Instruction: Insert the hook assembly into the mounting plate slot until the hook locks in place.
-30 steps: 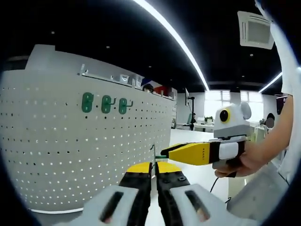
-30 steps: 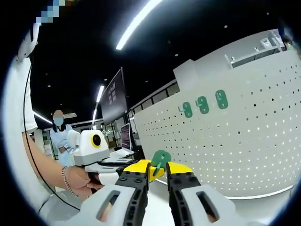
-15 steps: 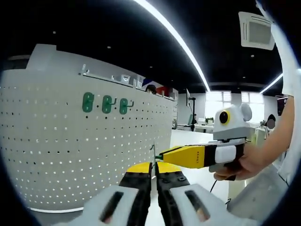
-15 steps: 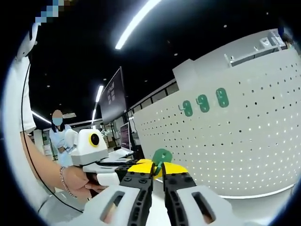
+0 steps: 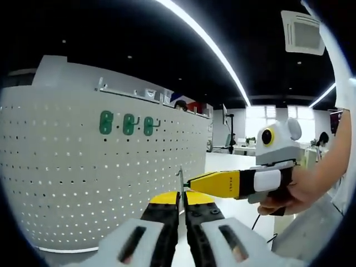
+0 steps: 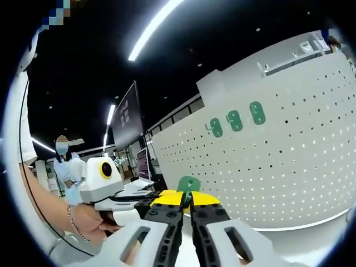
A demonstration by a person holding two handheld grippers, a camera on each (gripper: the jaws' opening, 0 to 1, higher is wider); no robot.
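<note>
A green hook assembly sits between the yellow-tipped jaws of my right gripper, which is shut on it. My left gripper reaches in from the left and meets the same piece. In the left gripper view the assembly appears edge-on as a thin metal strip above my left gripper, shut on it, with my right gripper touching it from the right. The white perforated mounting plate stands upright beyond, apart from the held piece, carrying three green hooks in a row.
A hand holds my right gripper and another hand holds my left. A dark monitor and a standing person are in the background. Desks lie far behind. The board's lower edge meets a white surface.
My right gripper's jaws have closed from a visible gap onto the green hook assembly. Both views shifted slightly with the hands; the pegboard and its hooks stay put.
</note>
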